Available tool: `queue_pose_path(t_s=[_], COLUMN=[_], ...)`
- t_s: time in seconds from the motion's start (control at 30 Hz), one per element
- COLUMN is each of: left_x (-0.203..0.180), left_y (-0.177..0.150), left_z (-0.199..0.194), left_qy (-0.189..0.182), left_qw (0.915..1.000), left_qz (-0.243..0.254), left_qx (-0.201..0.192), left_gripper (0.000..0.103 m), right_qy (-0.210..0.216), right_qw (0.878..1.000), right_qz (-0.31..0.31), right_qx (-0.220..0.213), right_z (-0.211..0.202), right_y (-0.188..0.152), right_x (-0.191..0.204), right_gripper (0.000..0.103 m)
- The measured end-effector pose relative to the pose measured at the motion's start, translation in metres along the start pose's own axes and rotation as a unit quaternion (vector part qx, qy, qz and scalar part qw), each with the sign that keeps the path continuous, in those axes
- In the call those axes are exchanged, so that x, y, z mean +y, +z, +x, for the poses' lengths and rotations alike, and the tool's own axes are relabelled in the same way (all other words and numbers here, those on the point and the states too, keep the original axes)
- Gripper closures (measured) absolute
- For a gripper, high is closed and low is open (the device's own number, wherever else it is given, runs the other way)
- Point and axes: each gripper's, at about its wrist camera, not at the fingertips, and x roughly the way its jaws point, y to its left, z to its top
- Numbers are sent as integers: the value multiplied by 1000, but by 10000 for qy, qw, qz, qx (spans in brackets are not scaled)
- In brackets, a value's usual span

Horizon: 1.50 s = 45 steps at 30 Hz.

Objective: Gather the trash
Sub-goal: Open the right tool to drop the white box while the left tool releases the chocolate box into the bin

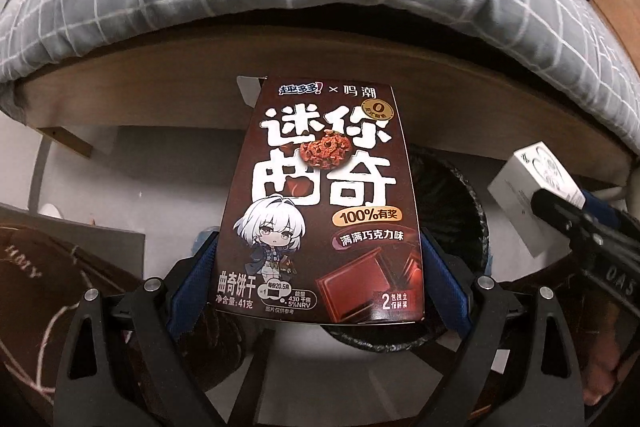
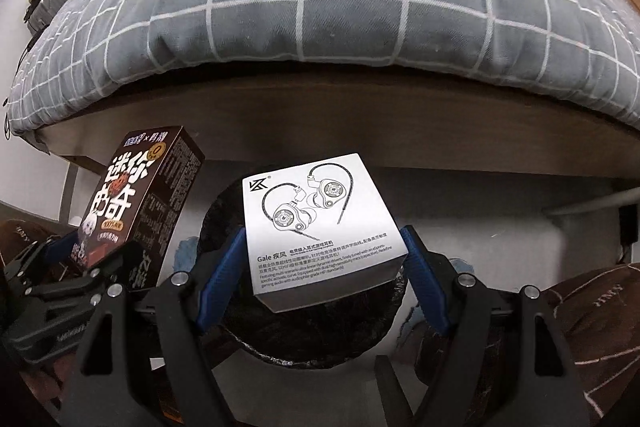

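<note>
Pale floor beside a low wooden bed frame [image 2: 320, 131] sets the scene, and on that floor stands the landmark for everything else: a round bin lined with a dark bag [image 2: 316, 347], its rim showing in both wrist views. Above the bin, toward its left side, the left gripper [image 1: 320, 267] has its blue pads clamped on the sides of a brown cookie box [image 1: 324, 195]; just to the right of that, more squarely over the mouth, the right gripper [image 2: 322, 263] has its jaws wide and pressed on the flanks of a white earphone box [image 2: 320, 223]. Both pieces of trash are therefore held in the air over the bin, not yet inside. The main risk, as I judge it, is a miss: the cookie box is long and reaches past the far rim toward the bed, so letting go from here could tip it onto the rim or the floor behind the bin. The two boxes also hang near one another, and dropping both together could make them knock and bounce out. The liner's crumpled edge may snag a corner. Room is tight on the far side of the bin, where the bed frame and the grey checked quilt [image 2: 320, 27] overhang; brown slippers [image 1: 48, 287] lie on the floor at the bin's left and right. Straight above the bin is open.
</note>
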Motion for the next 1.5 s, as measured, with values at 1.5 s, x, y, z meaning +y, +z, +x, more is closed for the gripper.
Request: queue_pose_path(t_s=[1.5], left_x=[-87], left_y=[1], left_z=[18], left_qy=[-415], left_qw=[9945], left_qz=[910], left_qx=[297], left_gripper=[12], right_qy=[-770], right_qw=[9940], right_qz=[719], right_qx=[-282], right_z=[-35], right_y=[-23], right_x=[-102], right_gripper=[8])
